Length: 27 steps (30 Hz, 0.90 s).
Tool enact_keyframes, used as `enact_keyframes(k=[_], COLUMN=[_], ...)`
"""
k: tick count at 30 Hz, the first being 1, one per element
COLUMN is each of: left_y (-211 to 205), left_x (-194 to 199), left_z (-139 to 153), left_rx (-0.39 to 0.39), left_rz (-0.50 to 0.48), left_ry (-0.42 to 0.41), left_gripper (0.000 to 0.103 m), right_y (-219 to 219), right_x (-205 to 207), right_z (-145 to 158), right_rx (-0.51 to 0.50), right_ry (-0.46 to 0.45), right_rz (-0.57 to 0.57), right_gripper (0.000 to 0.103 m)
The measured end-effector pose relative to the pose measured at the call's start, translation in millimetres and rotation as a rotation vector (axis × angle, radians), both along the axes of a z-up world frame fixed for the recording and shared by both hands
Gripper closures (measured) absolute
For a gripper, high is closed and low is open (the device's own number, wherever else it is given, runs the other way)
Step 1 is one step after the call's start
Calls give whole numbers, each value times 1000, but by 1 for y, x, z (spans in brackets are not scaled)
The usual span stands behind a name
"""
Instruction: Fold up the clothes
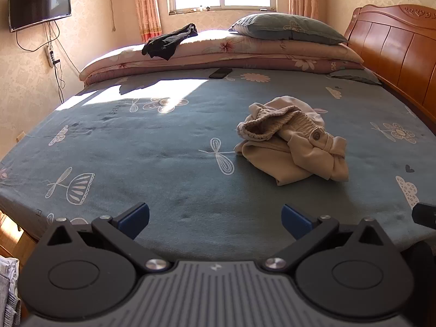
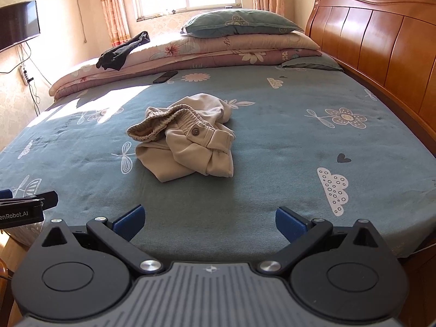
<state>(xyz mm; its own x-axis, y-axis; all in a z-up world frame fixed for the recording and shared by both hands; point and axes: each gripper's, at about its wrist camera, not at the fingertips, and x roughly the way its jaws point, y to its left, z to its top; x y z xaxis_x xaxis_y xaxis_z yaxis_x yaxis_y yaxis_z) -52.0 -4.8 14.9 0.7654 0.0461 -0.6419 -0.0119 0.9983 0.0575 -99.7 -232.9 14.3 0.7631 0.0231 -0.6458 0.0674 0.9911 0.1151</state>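
While both tools hang over the near edge of the bed (image 1: pixel 163 163), the left gripper (image 1: pixel 215 218) has its jaws spread wide, its blue pads (image 1: pixel 135 216) holding nothing and touching nothing, with bare blue-grey sheet showing between them. To its right, the right gripper (image 2: pixel 208 219) stands the same way, jaws fully apart, empty and clear of the sheet. Beyond both, the cream trousers (image 2: pixel 188 139) lie in a crumpled heap near the middle of the bed, well apart from either gripper; the ribbed elastic waistband is turned up and gapes open, a round button shows on the front, and the legs are bunched and doubled under the pile toward the near edge. At the far edge, a stack of folded pink quilts (image 1: pixel 245 51) carries a grey-green pillow (image 1: pixel 286 27) and a dark garment (image 1: pixel 169 41) draped over its left end, and a black phone (image 1: pixel 220 73) lies on the sheet just before the quilts. Only the left wrist view shows the whole wall television (image 1: pixel 39 4) at the left, and the black tip of the other tool at its right border. Only the right wrist view shows the lettered body of the left tool at its left border, and more of the wooden headboard (image 2: pixel 376 41) along the right edge of the bed.
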Motion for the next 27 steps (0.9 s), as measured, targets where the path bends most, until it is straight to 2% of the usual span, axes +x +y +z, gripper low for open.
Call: enact_keyframes(k=[13,23,27], left_y=[1,2,11], left_x=[4,20,31], left_z=[1,-12,-17], left_rx=[-15,-10,-55], left_rz=[-1,17,39], left_ry=[6,24,-5], left_gripper=[0,1,1], right_y=[-2,-11,-17], right_x=[-4,14,26], right_z=[5,-14,-27], right_rx=[-7,30,64], right_ry=[-20,35,62], right_rz=[5,1,0], right_gripper=[0,0,0])
